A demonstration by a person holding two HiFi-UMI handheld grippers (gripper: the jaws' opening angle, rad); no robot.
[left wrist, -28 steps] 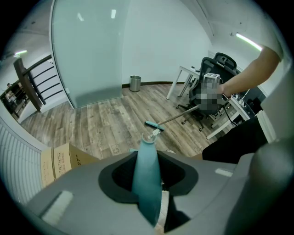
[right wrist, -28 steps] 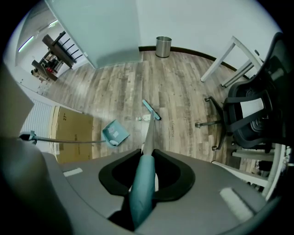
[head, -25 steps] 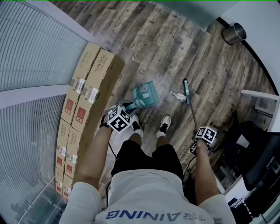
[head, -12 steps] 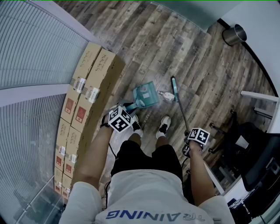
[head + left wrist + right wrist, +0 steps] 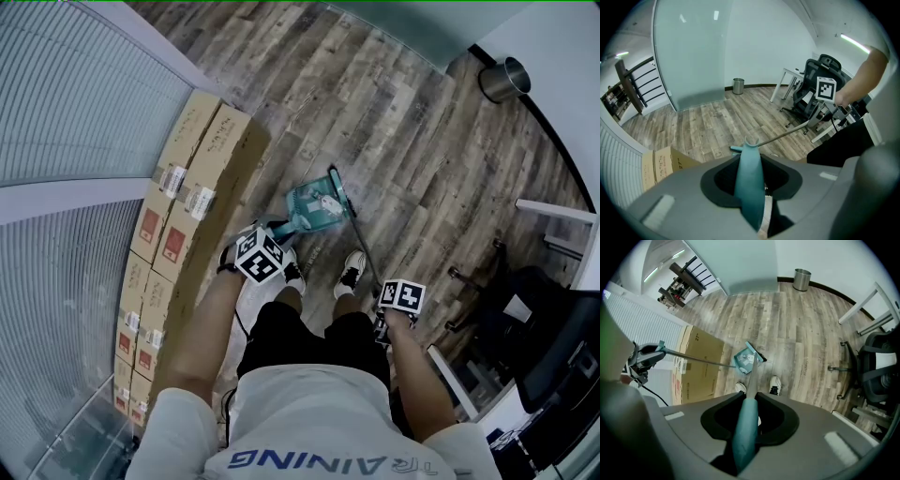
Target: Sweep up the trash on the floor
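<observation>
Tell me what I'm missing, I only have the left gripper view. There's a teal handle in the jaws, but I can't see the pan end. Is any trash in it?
Observer: Yes. In the head view a white scrap lies inside the teal dustpan.
Operator: Where is the broom head?
Observer: The broom head sits at the dustpan's open edge, right beside the scrap.
Operator: And the right gripper?
Observer: Its own view shows the right gripper shut on the broom handle.
</observation>
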